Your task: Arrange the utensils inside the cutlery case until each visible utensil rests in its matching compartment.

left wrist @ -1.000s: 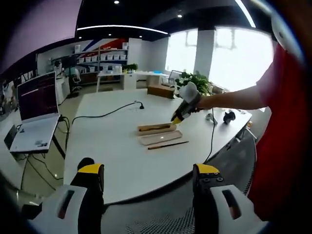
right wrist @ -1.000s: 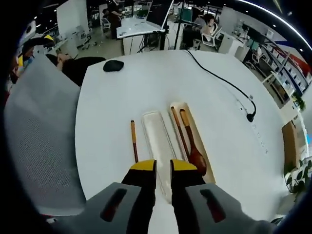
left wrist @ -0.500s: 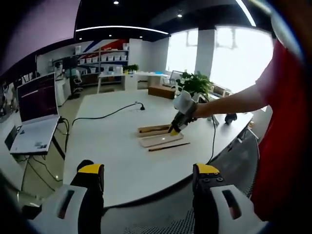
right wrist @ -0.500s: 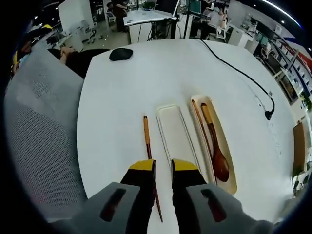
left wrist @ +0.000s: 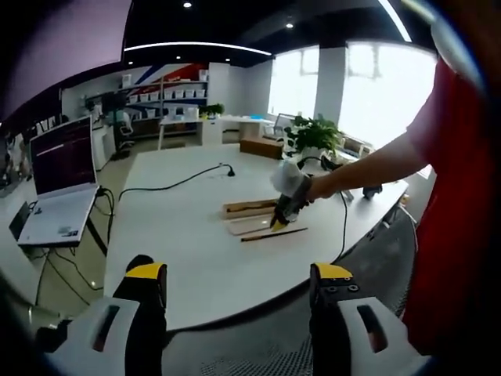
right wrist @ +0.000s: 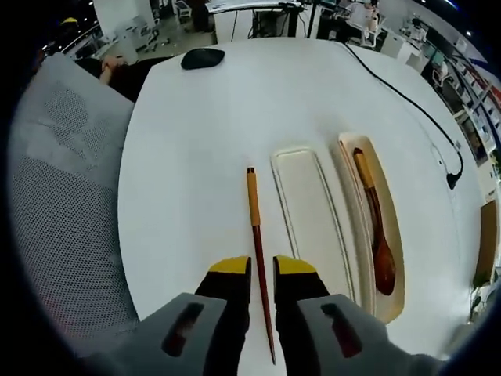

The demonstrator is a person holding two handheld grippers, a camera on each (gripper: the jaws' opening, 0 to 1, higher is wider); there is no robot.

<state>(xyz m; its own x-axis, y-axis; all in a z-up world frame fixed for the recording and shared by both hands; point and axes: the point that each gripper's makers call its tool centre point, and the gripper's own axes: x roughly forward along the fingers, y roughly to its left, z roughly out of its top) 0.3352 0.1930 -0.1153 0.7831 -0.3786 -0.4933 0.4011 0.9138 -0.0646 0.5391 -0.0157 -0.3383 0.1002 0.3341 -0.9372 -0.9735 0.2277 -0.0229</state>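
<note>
In the right gripper view, the right gripper (right wrist: 262,270) is seen low down, with its yellow-tipped jaws only a little apart and nothing clamped between them. A chopstick (right wrist: 257,247) lies loose on the white table (right wrist: 188,157), and its thin end runs down into the narrow gap between the jaws; whether it is touched cannot be told. Just beside the chopstick, the pale lid (right wrist: 311,217) lies flat on the table. Next to the lid lies the wooden case (right wrist: 399,258), and a dark wooden spoon (right wrist: 378,235) rests inside it. Farther off, a black mouse (right wrist: 203,57) and a black cable (right wrist: 407,98) are seen on the table. In the left gripper view, the left gripper (left wrist: 235,276) is held with its jaws wide apart and empty, at the near edge of the table. Across the table, the right gripper is seen over the case and lid. A laptop (left wrist: 56,184) is seen far to the left.
</note>
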